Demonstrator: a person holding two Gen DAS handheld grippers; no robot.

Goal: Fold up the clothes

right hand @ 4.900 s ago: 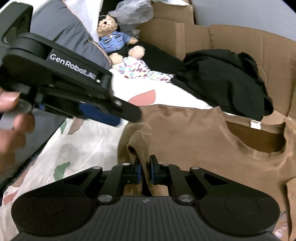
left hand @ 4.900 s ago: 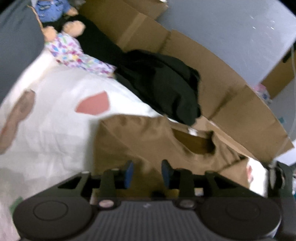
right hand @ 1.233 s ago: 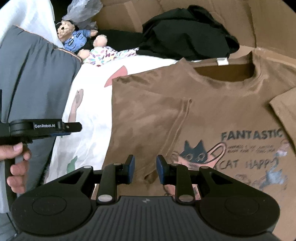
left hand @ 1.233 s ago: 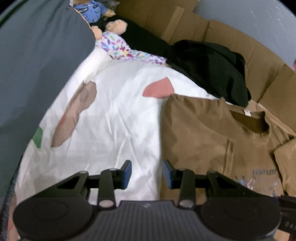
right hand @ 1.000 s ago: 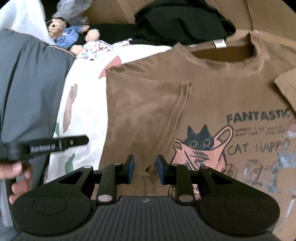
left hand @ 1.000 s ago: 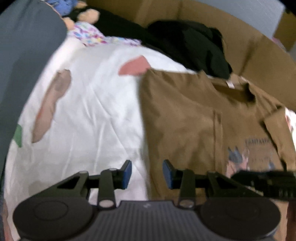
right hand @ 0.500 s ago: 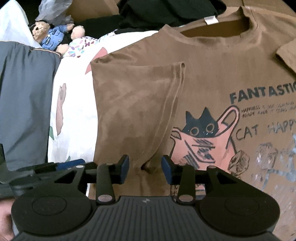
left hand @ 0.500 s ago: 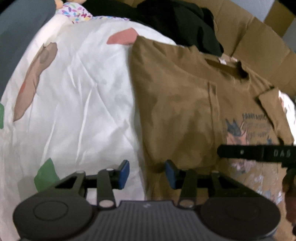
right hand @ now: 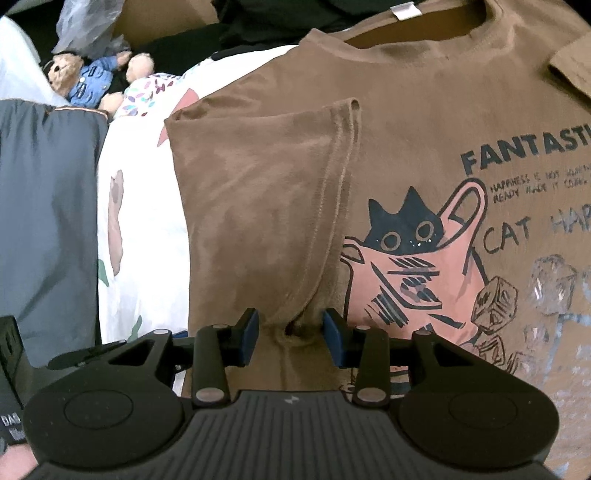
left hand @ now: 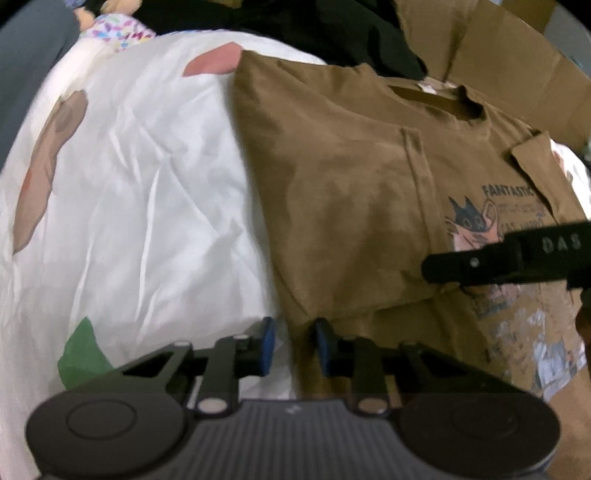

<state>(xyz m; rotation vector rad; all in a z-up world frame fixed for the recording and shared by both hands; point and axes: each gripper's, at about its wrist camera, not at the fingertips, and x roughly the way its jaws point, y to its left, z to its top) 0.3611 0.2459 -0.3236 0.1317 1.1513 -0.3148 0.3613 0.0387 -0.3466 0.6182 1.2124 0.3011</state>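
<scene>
A brown T-shirt (left hand: 351,184) with a cat print (right hand: 406,258) lies front up on the bed, its left sleeve (right hand: 266,192) folded over the chest. My left gripper (left hand: 293,343) sits low at the shirt's left side edge. Its jaws are closing with that edge between the blue pads, and a gap still shows on both sides. My right gripper (right hand: 291,332) hovers over the folded sleeve's lower end. Its jaws are closing around a small raised pucker of brown cloth without touching it. One right finger (left hand: 480,262) crosses the print in the left wrist view.
The white duvet (left hand: 129,203) with coloured patches lies left of the shirt. Beyond the collar are a black garment (left hand: 332,29) and cardboard (left hand: 498,48). A teddy bear (right hand: 81,81) sits at the far left, beside a grey cloth (right hand: 44,203).
Both grippers have come down closer to the shirt. The left one's jaws have narrowed over the shirt's side edge. The right one's jaws stand a little wider than a second ago.
</scene>
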